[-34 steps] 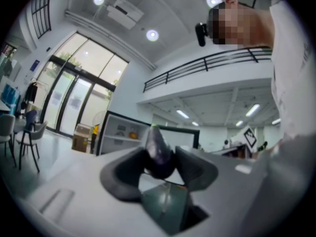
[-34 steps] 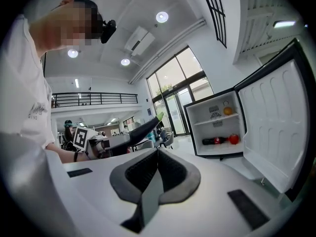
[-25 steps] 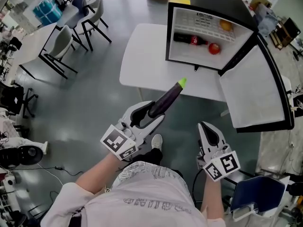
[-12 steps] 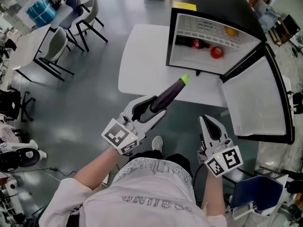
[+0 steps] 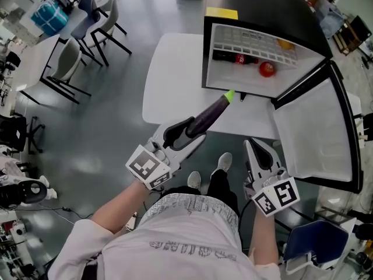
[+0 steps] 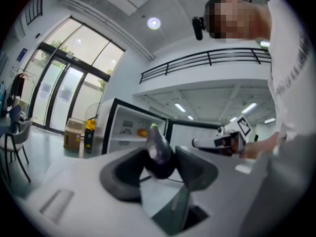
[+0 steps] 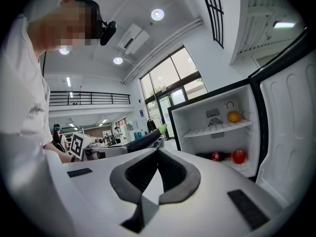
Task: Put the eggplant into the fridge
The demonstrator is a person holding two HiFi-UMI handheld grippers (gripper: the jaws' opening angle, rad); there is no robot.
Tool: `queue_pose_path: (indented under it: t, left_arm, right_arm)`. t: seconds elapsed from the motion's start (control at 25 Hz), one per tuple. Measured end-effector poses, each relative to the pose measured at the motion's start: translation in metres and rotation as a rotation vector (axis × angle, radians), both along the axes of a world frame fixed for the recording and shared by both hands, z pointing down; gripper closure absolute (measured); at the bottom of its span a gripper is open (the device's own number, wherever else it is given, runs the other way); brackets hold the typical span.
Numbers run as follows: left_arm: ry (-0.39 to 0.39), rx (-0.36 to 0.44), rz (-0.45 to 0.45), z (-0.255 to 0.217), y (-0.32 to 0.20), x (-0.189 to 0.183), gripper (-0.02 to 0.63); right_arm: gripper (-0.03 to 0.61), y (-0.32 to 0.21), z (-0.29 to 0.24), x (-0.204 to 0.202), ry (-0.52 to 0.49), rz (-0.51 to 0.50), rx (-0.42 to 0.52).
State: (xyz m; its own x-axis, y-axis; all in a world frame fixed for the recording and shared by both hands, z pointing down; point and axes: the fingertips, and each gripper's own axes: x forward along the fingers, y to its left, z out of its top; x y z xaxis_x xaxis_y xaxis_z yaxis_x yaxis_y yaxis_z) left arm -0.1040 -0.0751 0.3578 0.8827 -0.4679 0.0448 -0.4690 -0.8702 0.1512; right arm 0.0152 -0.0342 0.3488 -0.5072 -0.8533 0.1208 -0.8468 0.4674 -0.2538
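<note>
A dark purple eggplant (image 5: 208,117) with a green tip sticks out of my left gripper (image 5: 189,130), which is shut on its thick end. The tip points at the lower front edge of the open black fridge (image 5: 205,51) on the white table (image 5: 169,80). In the left gripper view the eggplant (image 6: 159,151) sits wedged between the pads, the fridge (image 6: 111,127) beyond it. My right gripper (image 5: 257,151) hovers to the right, shut and empty. In the right gripper view its jaws (image 7: 158,152) meet at the tip, facing the fridge's white interior (image 7: 197,117).
Inside the fridge lie a cola bottle (image 5: 233,58) and a red fruit (image 5: 267,69); an orange (image 5: 284,41) rests on the shelf above. The fridge door (image 5: 315,130) hangs open to the right. Chairs (image 5: 70,57) and another table stand at the left.
Both grippers and the person have come closer to the fridge. The eggplant's tip now reaches the fridge's lower front edge. The person's feet have stepped forward.
</note>
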Motion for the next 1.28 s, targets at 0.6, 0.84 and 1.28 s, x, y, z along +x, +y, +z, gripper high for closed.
queue_pose_path:
  t: [0.6,0.84,1.28]
  left_arm:
    - [-0.028,0.004,-0.033,0.001,-0.081,0.072,0.408]
    - [-0.044,0.019,-0.061,-0.008,-0.114,0.109,0.408]
    - [-0.092,0.068,-0.106,0.002,-0.163,0.164,0.408]
  right_arm:
    - [0.574,-0.082,0.005,0.060,-0.021,-0.049,-0.001]
    - [0.574,-0.107,-0.001,0.087,-0.028,-0.090,-0.003]
    - [0.574,-0.133,0.015,0.103,-0.046,-0.215,-0.016]
